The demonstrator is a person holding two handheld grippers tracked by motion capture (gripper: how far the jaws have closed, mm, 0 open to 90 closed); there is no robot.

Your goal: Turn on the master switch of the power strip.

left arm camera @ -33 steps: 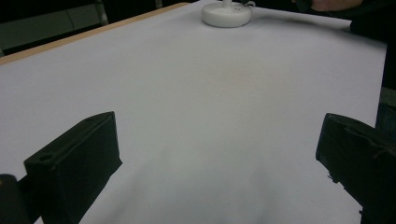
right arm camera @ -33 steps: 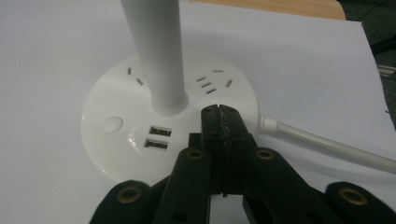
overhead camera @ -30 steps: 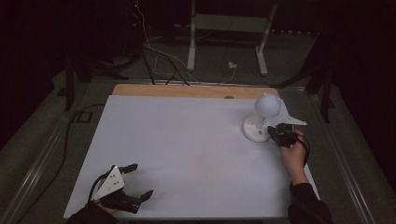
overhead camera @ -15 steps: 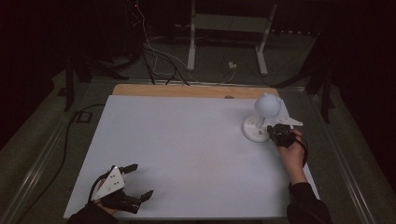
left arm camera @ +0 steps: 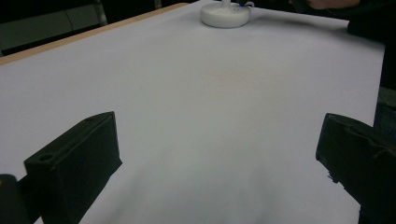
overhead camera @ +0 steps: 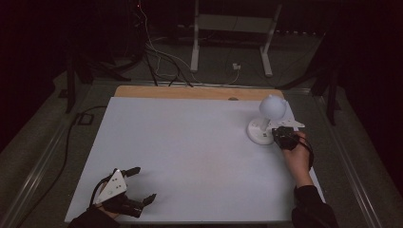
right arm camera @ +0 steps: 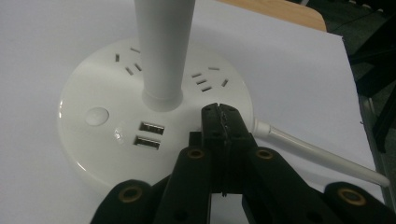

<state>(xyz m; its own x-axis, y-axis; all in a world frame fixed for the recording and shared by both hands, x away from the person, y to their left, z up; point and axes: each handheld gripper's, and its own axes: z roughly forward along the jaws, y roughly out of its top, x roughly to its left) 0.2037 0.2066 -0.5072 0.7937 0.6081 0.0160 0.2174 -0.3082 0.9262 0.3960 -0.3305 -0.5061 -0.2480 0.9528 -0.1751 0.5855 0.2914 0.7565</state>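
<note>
A white desk lamp (overhead camera: 266, 118) with a round head stands at the table's far right on a disc base (right arm camera: 112, 135) with sockets, two USB ports and a round button. My right gripper (right arm camera: 219, 116) is shut with nothing between its jaws, its tips resting over the base's right side just beside the lamp's stem (right arm camera: 163, 51). The same right gripper (overhead camera: 284, 137) sits at the base's right edge in the high view. At the near left corner my left gripper (overhead camera: 140, 183) rests low on the table, jaws wide open and empty. Its fingers (left arm camera: 74, 168) frame bare white surface, with the lamp base (left arm camera: 226, 15) far off.
The white table sheet (overhead camera: 190, 152) has a wooden strip (overhead camera: 190, 92) along its far edge. A white cord (right arm camera: 317, 154) runs from the lamp base to the right. Cables and a white stand's legs (overhead camera: 228, 42) lie on the dark floor beyond.
</note>
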